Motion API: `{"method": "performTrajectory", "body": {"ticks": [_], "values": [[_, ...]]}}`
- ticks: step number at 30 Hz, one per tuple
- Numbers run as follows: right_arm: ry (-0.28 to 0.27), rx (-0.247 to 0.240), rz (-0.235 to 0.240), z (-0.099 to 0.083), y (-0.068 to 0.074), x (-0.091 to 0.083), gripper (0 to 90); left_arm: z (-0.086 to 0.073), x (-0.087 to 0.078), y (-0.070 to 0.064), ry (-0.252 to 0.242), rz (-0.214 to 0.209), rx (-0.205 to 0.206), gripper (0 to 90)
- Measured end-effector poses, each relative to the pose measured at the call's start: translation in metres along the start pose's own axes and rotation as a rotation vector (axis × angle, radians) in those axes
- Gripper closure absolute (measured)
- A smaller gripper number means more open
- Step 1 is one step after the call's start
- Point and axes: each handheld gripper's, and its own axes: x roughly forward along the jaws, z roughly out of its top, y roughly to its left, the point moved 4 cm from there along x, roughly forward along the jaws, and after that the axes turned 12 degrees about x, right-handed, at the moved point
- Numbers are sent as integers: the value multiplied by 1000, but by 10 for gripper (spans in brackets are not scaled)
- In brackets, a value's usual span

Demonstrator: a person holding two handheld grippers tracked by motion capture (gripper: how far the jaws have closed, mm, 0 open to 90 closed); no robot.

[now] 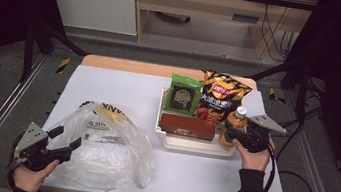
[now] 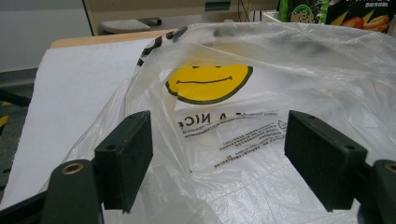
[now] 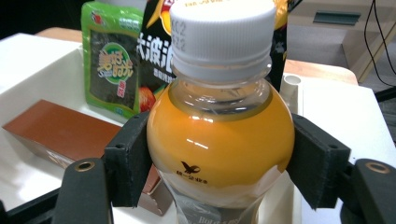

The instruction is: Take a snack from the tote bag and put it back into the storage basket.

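The clear plastic bag (image 1: 105, 150) lies slumped on the counter's (image 1: 109, 87) near left, its mouth toward the left tongs (image 1: 69, 144), a yellow smiley face printed on it. Those tongs gape apart at its edge. At the white tray's (image 1: 192, 144) right end the orange juice bottle (image 1: 232, 127) stands upright, white cap on top, right tongs (image 1: 234, 134) clenched around its body.

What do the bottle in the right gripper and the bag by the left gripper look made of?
Orange juice bottle: clear glossy plastic, likely PET; highlights, liquid visible, ribbed white plastic cap. Smiley shopping bag: thin translucent plastic film, wrinkled, print showing through.
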Motion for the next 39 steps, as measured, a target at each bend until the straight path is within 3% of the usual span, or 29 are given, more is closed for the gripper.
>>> {"method": "performTrajectory", "body": {"ticks": [9,18,21,29,35,39], "values": [[29,21,-3,-12,-6,6,301,0,0,0,3,1,0,233],[-8,14,-1,-17,-8,6,293,-1,0,0,4,-1,1,233],[-32,29,-10,-16,-8,3,211,-1,0,0,2,-3,2,231],[-54,52,-4,-20,-3,-18,94,0,-1,2,1,-6,1,217],[-94,57,17,-30,-2,-38,102,-1,0,4,5,-3,-5,209],[-92,57,34,-40,-5,-50,116,-4,1,5,10,2,-7,207]]}}
